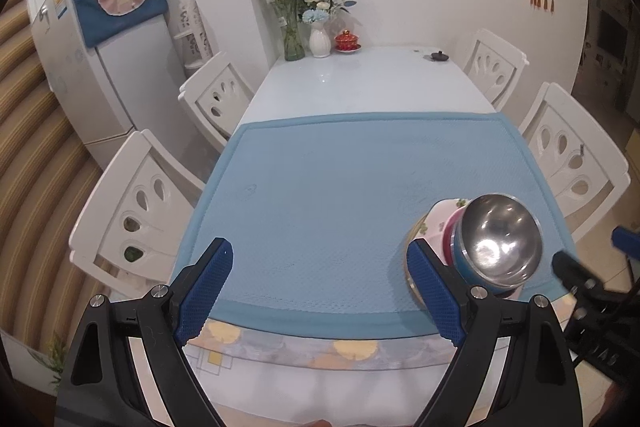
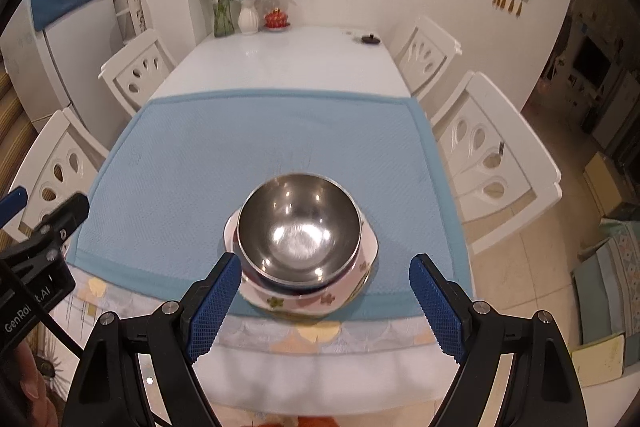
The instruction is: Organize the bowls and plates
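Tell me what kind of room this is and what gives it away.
Most likely a home dining room: a long white dining table with white chairs along both sides, a fridge in the corner, and flower vases at the far end.

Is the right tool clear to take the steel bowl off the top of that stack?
Probably yes: the right tool is open, the steel bowl sits topmost just ahead of it, and nothing lies between.

1. White letters "GenRo" and, after a hidden stretch, ".AI" stand on the black body of the left gripper, seen at the left edge of the right wrist view.
2. A blue-and-white label on the pale grey refrigerator is too small to read.
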